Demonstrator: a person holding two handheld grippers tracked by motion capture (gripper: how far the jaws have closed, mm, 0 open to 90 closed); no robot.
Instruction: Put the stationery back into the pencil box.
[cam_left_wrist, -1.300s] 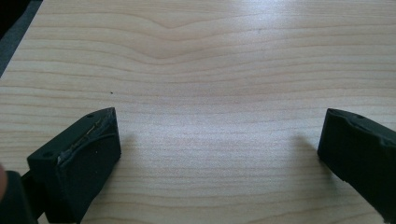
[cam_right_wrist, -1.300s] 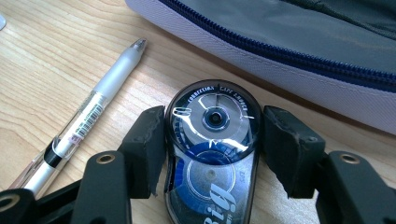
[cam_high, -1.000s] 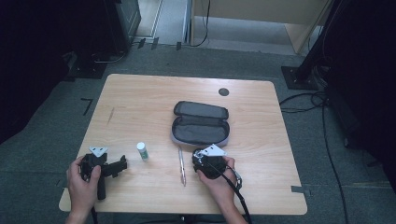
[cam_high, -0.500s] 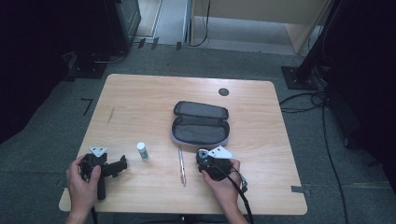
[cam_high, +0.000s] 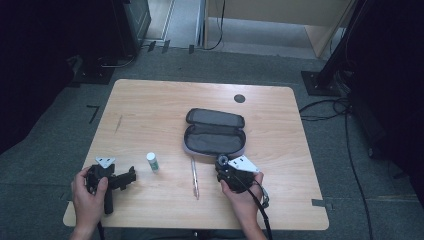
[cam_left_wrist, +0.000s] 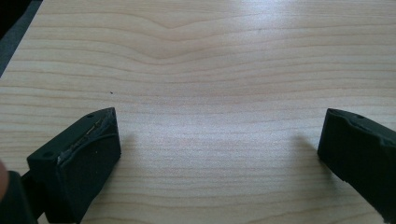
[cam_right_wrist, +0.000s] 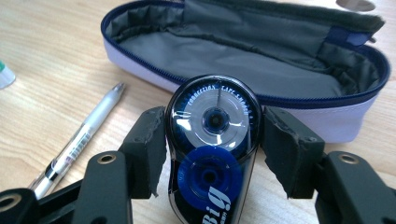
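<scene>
An open grey pencil case (cam_high: 215, 137) with a blue zip lies in the middle of the wooden table; in the right gripper view the pencil case (cam_right_wrist: 233, 65) gapes just beyond the jaws. My right gripper (cam_right_wrist: 214, 140) is shut on a blue and clear correction tape roller (cam_right_wrist: 212, 154), held upright in front of the case. From above, the right gripper (cam_high: 222, 162) sits at the case's near edge. A clear pen (cam_high: 194, 177) lies to its left. My left gripper (cam_high: 131, 176) rests open near the front left, with bare wood between its jaws (cam_left_wrist: 217, 140).
A small white tube with a green cap (cam_high: 153, 161) stands between the two grippers. A dark round cable hole (cam_high: 239, 98) marks the far side of the table (cam_high: 150, 105). Cables and stand bases lie on the floor around it.
My right gripper has drifted slightly to the right beside the case. The left gripper and the other objects have not moved.
</scene>
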